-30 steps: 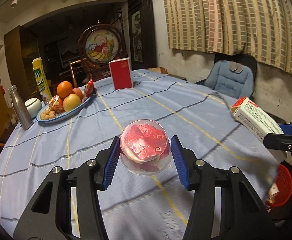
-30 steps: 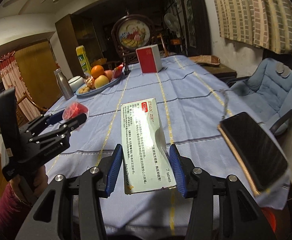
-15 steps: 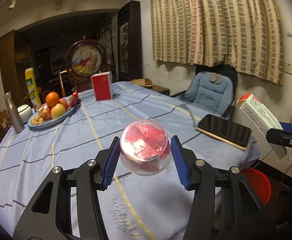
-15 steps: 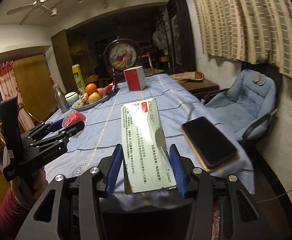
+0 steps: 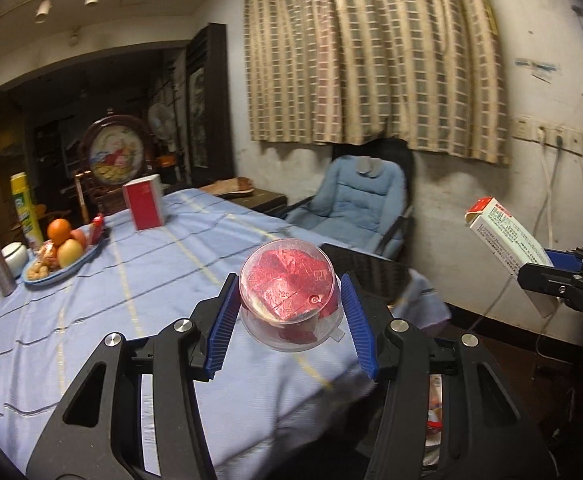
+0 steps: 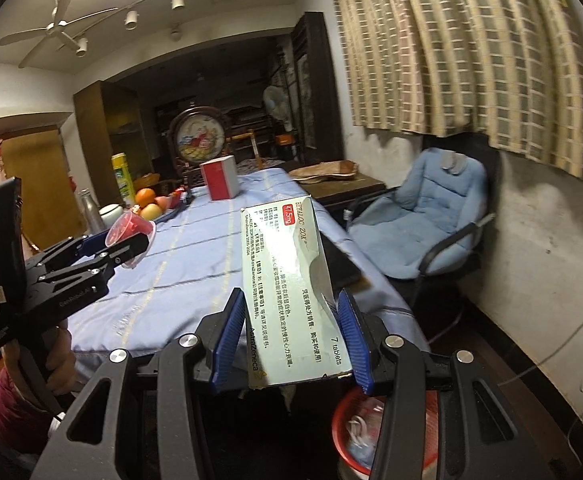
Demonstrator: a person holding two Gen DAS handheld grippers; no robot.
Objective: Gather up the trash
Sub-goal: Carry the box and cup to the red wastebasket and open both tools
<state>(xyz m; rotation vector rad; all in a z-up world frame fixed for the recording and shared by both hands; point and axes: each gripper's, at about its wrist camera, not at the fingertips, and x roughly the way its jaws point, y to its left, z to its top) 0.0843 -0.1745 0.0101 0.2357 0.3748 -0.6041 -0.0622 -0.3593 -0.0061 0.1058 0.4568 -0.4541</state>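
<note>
1. Both loads hang past the worktop [image 6: 195, 264] corner, open floor lying between it and the blue chair [image 6: 423, 216].
2. Only the right wrist view shows the red basket [image 6: 341, 420] low beside the worktop edge, white scraps inside; the left view hides it behind its own fingers.
3. Left hand-held gripper [image 5: 287, 320] pinches a clear plastic cup [image 5: 287, 300] stuffed with red wrapper, just off the worktop.
4. Right hand-held gripper [image 6: 291, 340] clamps a medicine box [image 6: 287, 284], directly above the basket.
</note>
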